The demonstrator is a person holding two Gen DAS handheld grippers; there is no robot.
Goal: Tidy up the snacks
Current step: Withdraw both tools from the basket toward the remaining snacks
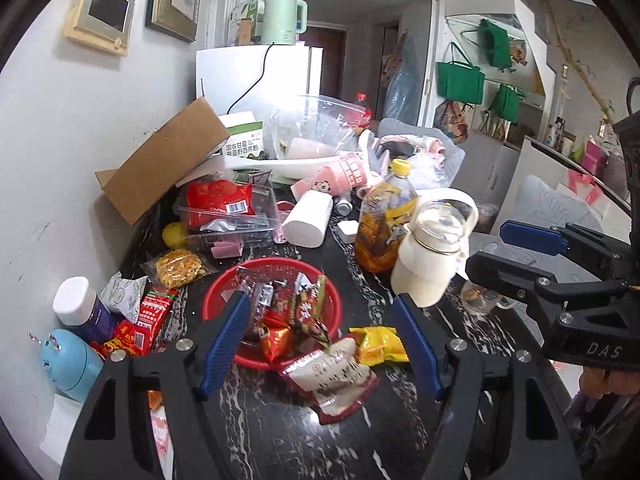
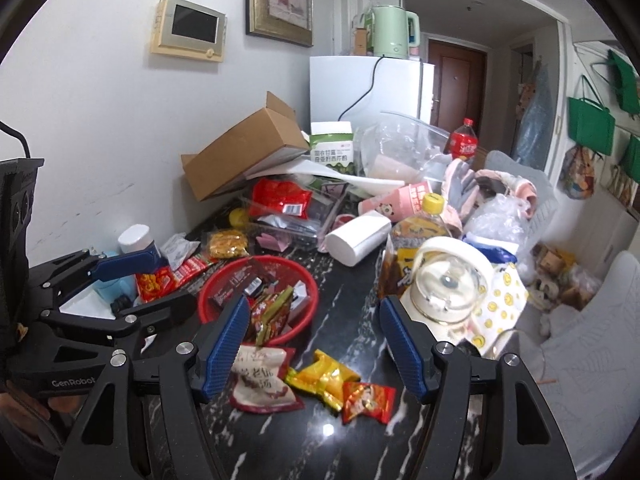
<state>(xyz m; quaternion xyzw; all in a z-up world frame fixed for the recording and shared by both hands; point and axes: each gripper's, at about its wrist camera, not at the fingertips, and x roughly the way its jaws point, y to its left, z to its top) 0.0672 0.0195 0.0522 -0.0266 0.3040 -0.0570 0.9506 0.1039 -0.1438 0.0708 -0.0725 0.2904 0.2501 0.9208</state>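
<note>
Left gripper point(image 1: 320, 340) and right gripper point(image 2: 312, 344): both with jaws apart, holding nothing, above the black marble tabletop point(image 2: 348, 444). Red basket point(image 2: 212, 292) of snack packets lies ahead, partly hidden behind blue pads. 3 loose packets point(image 2: 340, 384) rest near the front edge; clutter crowds the rear.

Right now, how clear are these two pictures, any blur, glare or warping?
Left wrist view: strong fisheye bending at the walls, dark vignette corners, red basket fairly sharp. Right wrist view: same warping, a small glare spot on the black marble table, and soft blur on the snack packets nearest the lens.
</note>
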